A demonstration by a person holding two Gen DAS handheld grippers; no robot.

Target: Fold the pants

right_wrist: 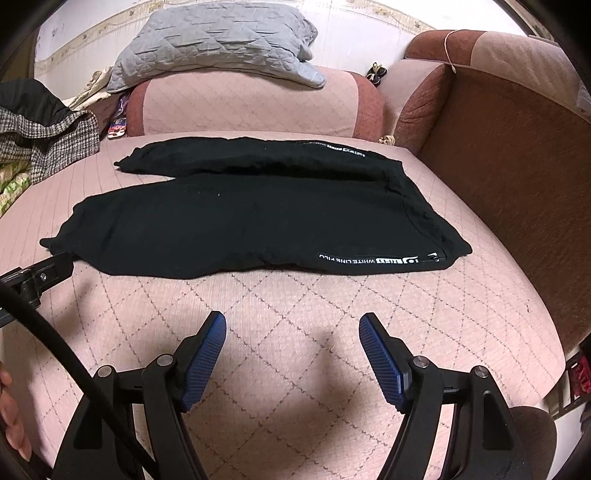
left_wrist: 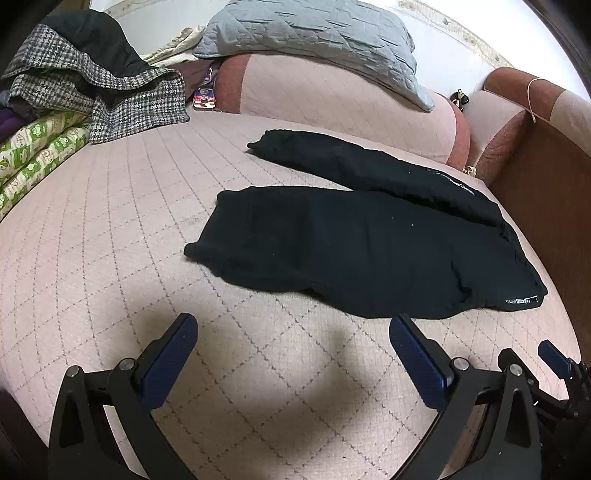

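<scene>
Black pants (right_wrist: 236,221) flat on pink sofa (right_wrist: 295,314), side stripe reading "WHITE LINE", both grippers' jaws wide, empty

A pink quilted sofa seat (right_wrist: 295,295) meets brown cushions (right_wrist: 509,177) below what seems a pale wall (right_wrist: 354,22).

The pants (right_wrist: 240,218) lay flat on the sofa seat (right_wrist: 295,314), legs stretched toward the left and waistband toward the right, the two legs side by side, one behind the other. Behind them rose the backrest cushion (right_wrist: 243,107), with a quilted pillow (right_wrist: 218,40) resting on top. A heap of clothes (left_wrist: 92,85) sat at the far left on folded bedding (left_wrist: 40,147). The armrest (right_wrist: 517,166) stood to the right. Both grippers, left gripper (left_wrist: 293,354) and right gripper (right_wrist: 291,350), hovered before the pants, apart from them.
</scene>
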